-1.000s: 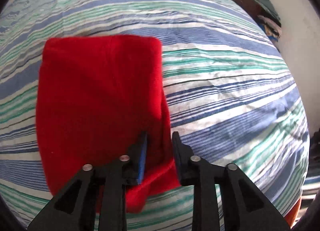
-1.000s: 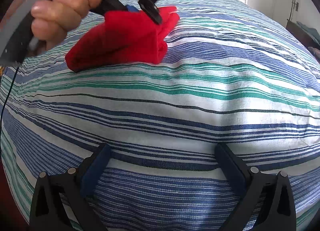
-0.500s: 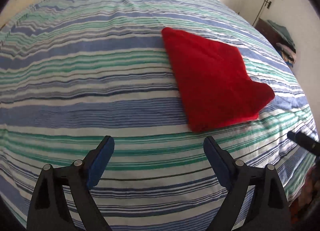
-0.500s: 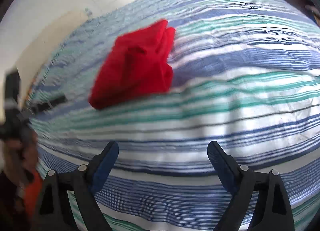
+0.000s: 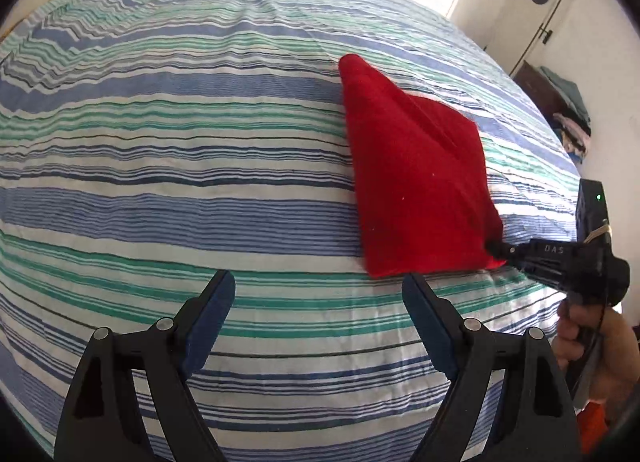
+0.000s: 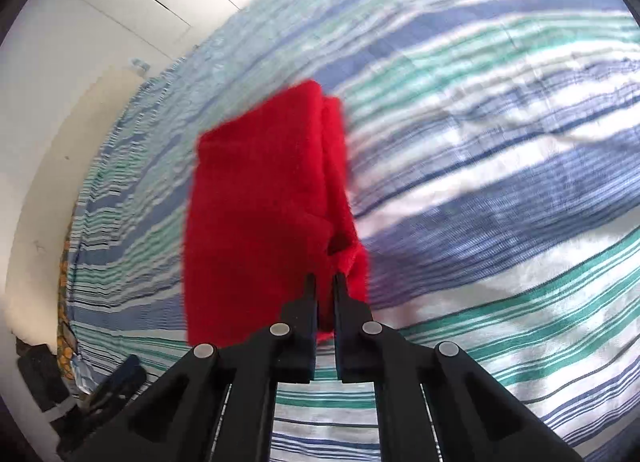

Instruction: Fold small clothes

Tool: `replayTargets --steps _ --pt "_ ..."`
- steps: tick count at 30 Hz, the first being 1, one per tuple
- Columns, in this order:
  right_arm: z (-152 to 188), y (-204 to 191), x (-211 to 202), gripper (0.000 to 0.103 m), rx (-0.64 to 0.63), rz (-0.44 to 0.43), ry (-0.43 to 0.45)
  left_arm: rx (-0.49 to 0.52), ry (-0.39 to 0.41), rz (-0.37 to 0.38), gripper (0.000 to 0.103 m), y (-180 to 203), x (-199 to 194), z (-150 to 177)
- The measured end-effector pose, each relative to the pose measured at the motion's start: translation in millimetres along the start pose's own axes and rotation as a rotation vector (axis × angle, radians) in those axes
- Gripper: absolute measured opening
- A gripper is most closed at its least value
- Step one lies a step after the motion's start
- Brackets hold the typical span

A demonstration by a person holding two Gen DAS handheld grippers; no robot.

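Note:
A folded red cloth (image 5: 412, 178) lies on the striped bedsheet (image 5: 180, 150), right of centre in the left wrist view. My right gripper (image 5: 496, 252) is shut on its near right corner and lifts that corner off the bed. In the right wrist view the red cloth (image 6: 260, 214) hangs up from the shut right gripper (image 6: 325, 282), with the striped bedsheet (image 6: 500, 182) blurred behind. My left gripper (image 5: 318, 294) is open and empty, low over the bed, just left of the cloth's near edge.
A dark cabinet with stacked clothes (image 5: 560, 102) stands at the far right by a white door (image 5: 524, 10). White wardrobe doors (image 6: 100, 22) stand beyond the bed. Dark items (image 6: 44, 374) lie on the floor at the bed's left side.
My left gripper let go of the red cloth and drew back, open. My right gripper moved in, closed on the cloth's corner and raised it.

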State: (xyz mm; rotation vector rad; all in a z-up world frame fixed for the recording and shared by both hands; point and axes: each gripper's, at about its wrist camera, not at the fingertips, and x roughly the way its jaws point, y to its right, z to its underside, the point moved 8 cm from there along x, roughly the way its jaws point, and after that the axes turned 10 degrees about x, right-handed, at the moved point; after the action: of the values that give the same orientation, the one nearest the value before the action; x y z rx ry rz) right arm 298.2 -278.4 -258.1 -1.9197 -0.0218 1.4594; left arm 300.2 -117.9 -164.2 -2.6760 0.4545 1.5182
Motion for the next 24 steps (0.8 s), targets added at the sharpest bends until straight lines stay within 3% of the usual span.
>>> replayTargets --steps 2,4,5,8,11,13,17,18,20,21,24 --pt "-0.9 4.2 2.9 0.013 0.007 -0.015 0.001 0.014 0.026 0.014 0.085 13.5 0.7 -15.9" --pt "-3.7 -7.6 -6.4 0.033 -0.053 -0.031 0.012 0.037 0.070 0.026 0.085 28.5 2.4 -35.1" --pt "-6.0 -13.0 -11.9 0.049 -0.080 -0.042 0.009 0.056 0.086 0.028 0.085 35.9 6.2 -43.4" --pt "-27.3 -25.6 -41.9 0.053 -0.161 -0.042 0.061 0.132 0.067 0.006 0.083 53.1 35.2 -54.6" --pt "-68.6 -36.3 -52.4 0.053 -0.188 -0.048 0.091 0.167 -0.042 -0.004 0.074 57.6 73.6 -40.7" --pt "-94.1 -49.8 -40.3 0.053 -0.207 -0.055 0.066 0.180 -0.083 -0.007 0.075 58.0 87.4 -28.5" --pt "-132.6 -60.4 4.6 0.051 -0.211 -0.023 0.040 0.154 -0.084 -0.004 0.079 53.2 89.8 -20.6" --pt "-137.1 -63.0 17.2 0.042 -0.207 -0.031 0.022 0.146 -0.086 0.001 0.080 51.9 90.5 -19.7" --pt "-144.6 -62.7 29.3 0.005 -0.242 0.007 0.041 0.127 -0.088 0.013 0.081 51.2 93.2 -19.4" --pt "-148.9 -59.5 32.5 0.005 -0.254 0.031 0.070 0.122 -0.088 0.015 0.082 51.0 94.9 -18.8" --pt "-147.7 -40.7 52.3 0.006 -0.195 0.065 0.034 0.132 -0.090 0.014 0.083 51.5 97.3 -18.2"
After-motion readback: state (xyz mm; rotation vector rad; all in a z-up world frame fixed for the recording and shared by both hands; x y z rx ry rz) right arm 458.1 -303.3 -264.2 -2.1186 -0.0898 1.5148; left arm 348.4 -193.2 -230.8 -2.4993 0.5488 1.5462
